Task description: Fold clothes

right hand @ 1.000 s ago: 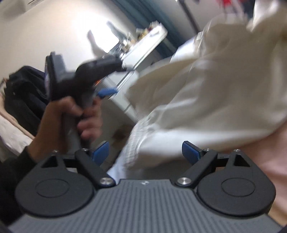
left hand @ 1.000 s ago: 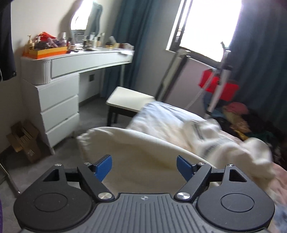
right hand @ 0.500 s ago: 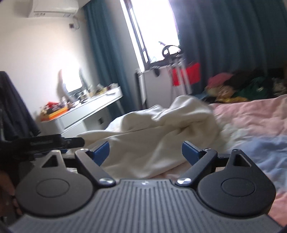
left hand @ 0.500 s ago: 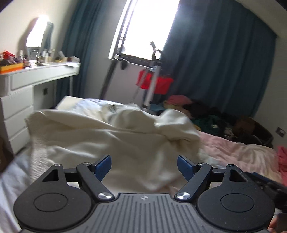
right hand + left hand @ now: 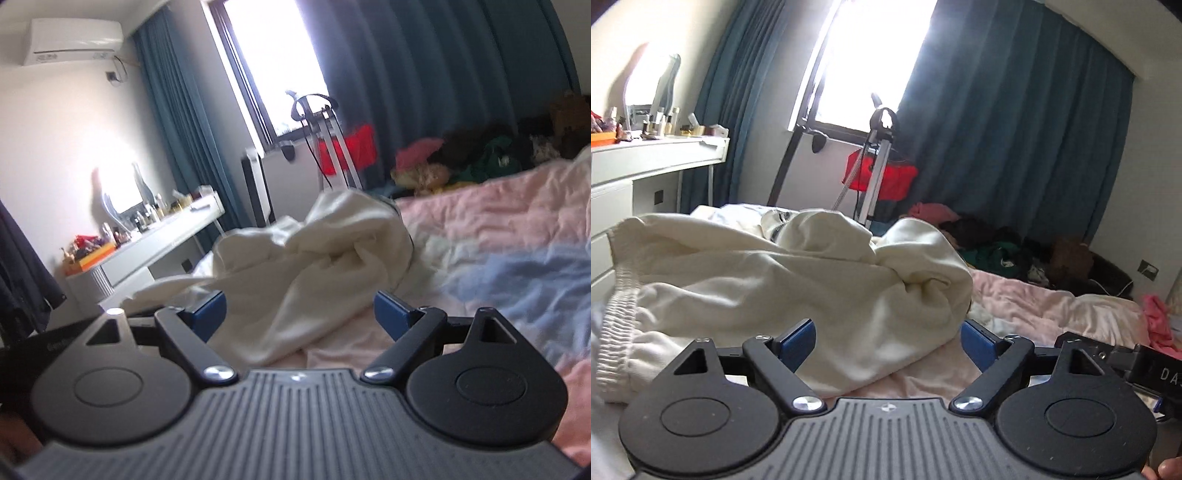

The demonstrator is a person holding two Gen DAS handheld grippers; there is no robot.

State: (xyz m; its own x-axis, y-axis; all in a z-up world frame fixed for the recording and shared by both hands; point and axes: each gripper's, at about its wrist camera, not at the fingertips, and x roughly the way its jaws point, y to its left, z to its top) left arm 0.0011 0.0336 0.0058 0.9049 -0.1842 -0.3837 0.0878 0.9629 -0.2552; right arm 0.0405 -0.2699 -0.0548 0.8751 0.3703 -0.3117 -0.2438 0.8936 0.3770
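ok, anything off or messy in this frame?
The cream garment lies bunched in a heap on the pink bedding, not spread flat, ribbed hem twisted at the left. Both grippers, left and right, are open and empty. Clothes pile beyond the bed. Nothing spilled or damaged.

Daylight pours through a blown-out window (image 5: 871,62) at twelve o'clock in both views, leaving the dark curtains (image 5: 1015,147) and room dim. A mirror (image 5: 122,188) at nine o'clock glares white. Fisheye bending curves the edges; the right view is softer, with blurred bedding (image 5: 517,266) at three o'clock.
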